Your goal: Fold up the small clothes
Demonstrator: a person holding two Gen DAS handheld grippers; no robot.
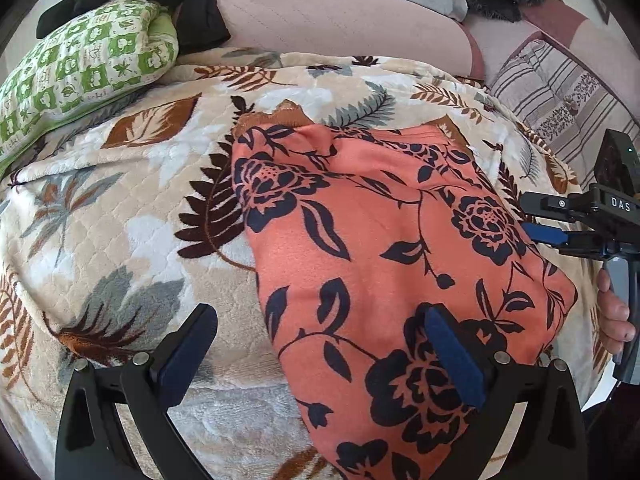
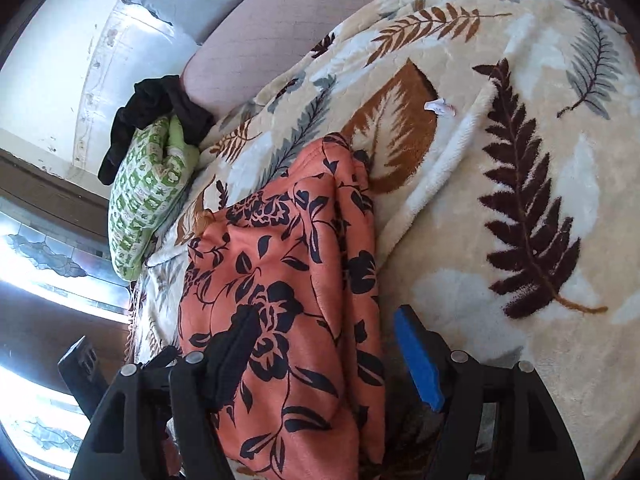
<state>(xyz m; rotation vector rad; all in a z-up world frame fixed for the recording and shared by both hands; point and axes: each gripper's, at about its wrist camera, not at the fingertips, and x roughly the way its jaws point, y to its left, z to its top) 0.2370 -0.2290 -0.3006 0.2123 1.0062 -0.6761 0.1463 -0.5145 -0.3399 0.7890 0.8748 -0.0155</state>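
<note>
Leaf-print blanket (image 1: 120,208) bears the orange floral garment (image 1: 360,240), laid flat for folding; left gripper (image 1: 320,356) and right gripper (image 2: 328,360) both gape wide, gripping nothing

We were in a home bedroom. A leaf-print blanket (image 1: 120,208) covered the bed, a green checked pillow (image 1: 80,76) lay at its far corner, and a pink padded headboard (image 1: 320,20) stood behind, beside a striped cushion (image 1: 560,96).
</note>
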